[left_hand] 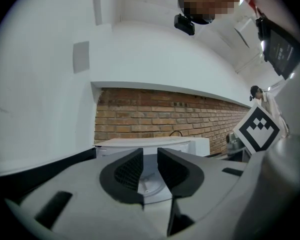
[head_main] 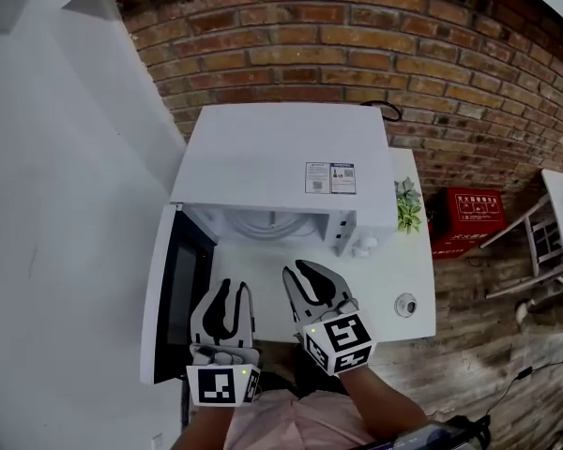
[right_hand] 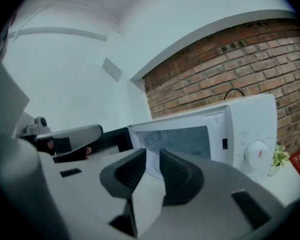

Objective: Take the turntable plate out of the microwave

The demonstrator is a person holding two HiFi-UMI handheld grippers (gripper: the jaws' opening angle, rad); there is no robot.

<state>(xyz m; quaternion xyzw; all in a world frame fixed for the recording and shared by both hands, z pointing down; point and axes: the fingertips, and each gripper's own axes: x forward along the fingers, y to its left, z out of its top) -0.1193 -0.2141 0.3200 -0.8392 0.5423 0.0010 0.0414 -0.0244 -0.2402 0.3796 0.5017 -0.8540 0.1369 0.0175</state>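
Note:
The white microwave (head_main: pixel 286 167) stands on a white table (head_main: pixel 394 279) with its door (head_main: pixel 174 289) swung open to the left. Inside the cavity the glass turntable plate (head_main: pixel 267 223) shows as a pale ring. Both grippers hover in front of the opening, clear of it. My left gripper (head_main: pixel 227 293) points at the cavity with a narrow gap between its jaws and nothing in it. My right gripper (head_main: pixel 300 272) is beside it, jaws slightly apart and empty. The right gripper view shows the open cavity (right_hand: pixel 180 136) past the jaws (right_hand: pixel 152 156). The left gripper view shows the microwave (left_hand: pixel 155 145) beyond its jaws (left_hand: pixel 150 159).
A small potted plant (head_main: pixel 408 204) stands right of the microwave, and a small round object (head_main: pixel 405 305) lies on the table's right part. A red box (head_main: pixel 464 216) sits on the wooden floor by the brick wall. A white wall runs along the left.

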